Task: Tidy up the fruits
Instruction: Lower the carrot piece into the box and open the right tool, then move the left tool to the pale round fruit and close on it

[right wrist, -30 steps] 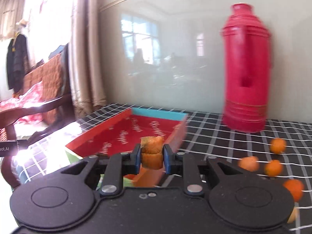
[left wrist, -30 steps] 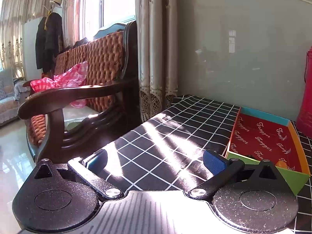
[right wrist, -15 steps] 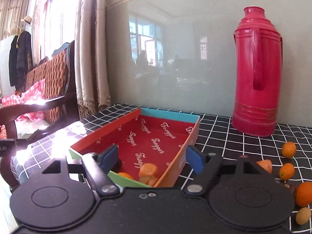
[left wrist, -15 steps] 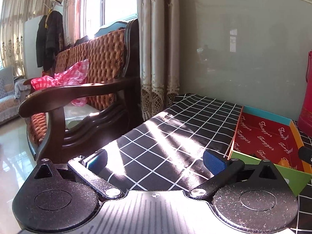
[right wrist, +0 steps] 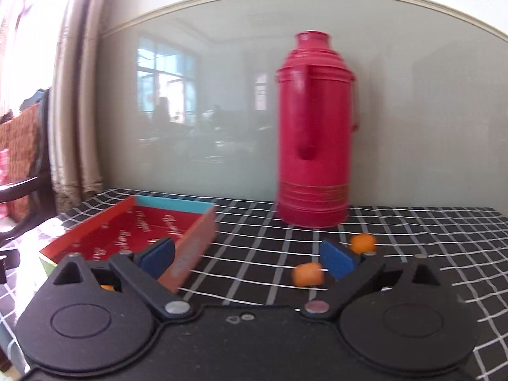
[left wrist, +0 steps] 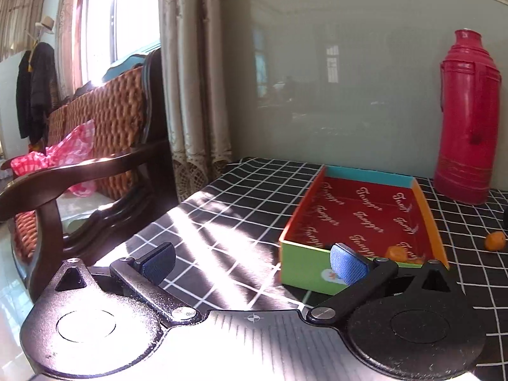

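Right wrist view: right gripper (right wrist: 247, 258), empty, facing loose fruit on the table (right wrist: 254, 250).
Fingers wide apart, nothing between them. Nearest orange (right wrist: 308, 274) lies lower centre-right of frame, just inside the right-hand pad (right wrist: 336, 258); roughly round, slightly wider than tall, no useful long axis. Second orange (right wrist: 362, 243) sits just beyond that pad, nearer the flask (right wrist: 314, 133). Box (right wrist: 193, 238) at lower left, holding fruit at its near end. Gripper held low and level; frame blurred. Judgement: the next pick falls to the right gripper, shifted slightly rightward. Left wrist view: left gripper (left wrist: 252, 262) likewise spread and empty, level, pointing at the box's (left wrist: 304, 265) near corner; one orange (left wrist: 397, 253) inside, another (left wrist: 495, 241) at right edge.
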